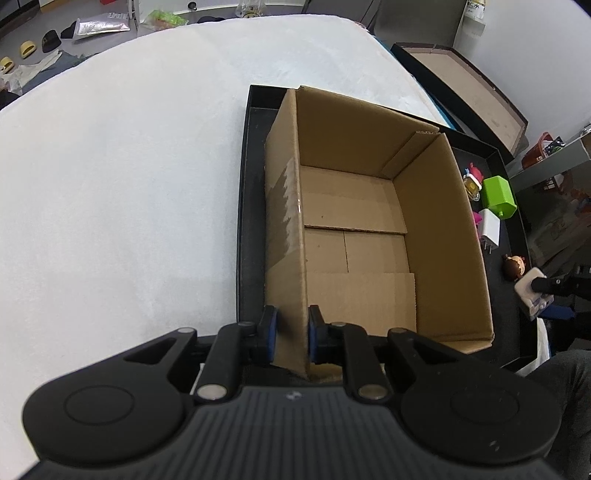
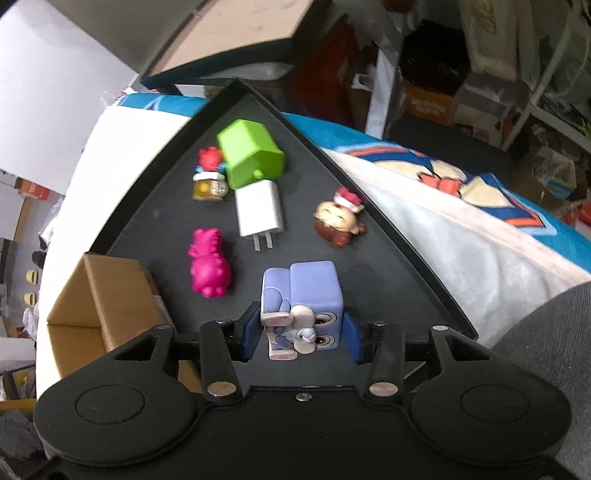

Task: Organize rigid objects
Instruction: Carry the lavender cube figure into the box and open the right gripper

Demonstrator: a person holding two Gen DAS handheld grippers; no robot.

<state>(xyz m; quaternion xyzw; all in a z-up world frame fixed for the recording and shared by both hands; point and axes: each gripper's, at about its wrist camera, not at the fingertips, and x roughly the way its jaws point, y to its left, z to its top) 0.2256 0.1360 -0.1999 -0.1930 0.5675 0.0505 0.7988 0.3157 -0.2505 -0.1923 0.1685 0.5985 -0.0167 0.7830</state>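
Left wrist over box (image 1: 369,229), right over tray (image 2: 162,199)

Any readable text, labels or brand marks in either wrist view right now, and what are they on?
Nothing reads cleanly.
Silver pouch: dark print, too small to read.
White label at the top edge: letters cut off, unreadable.
Orange carton: white print, blurred.
Cardboard box: no print visible.
White charger: no markings visible.
Blue block figure: no text visible.

My left gripper (image 1: 290,334): matte black, ribbed grey housing, round caps either side.
My left pads (image 1: 270,334): blue, on black fingers.
My right gripper (image 2: 301,338): black linkage bars, silver pivot pins, one centre screw.
My right pads (image 2: 250,336): blue.
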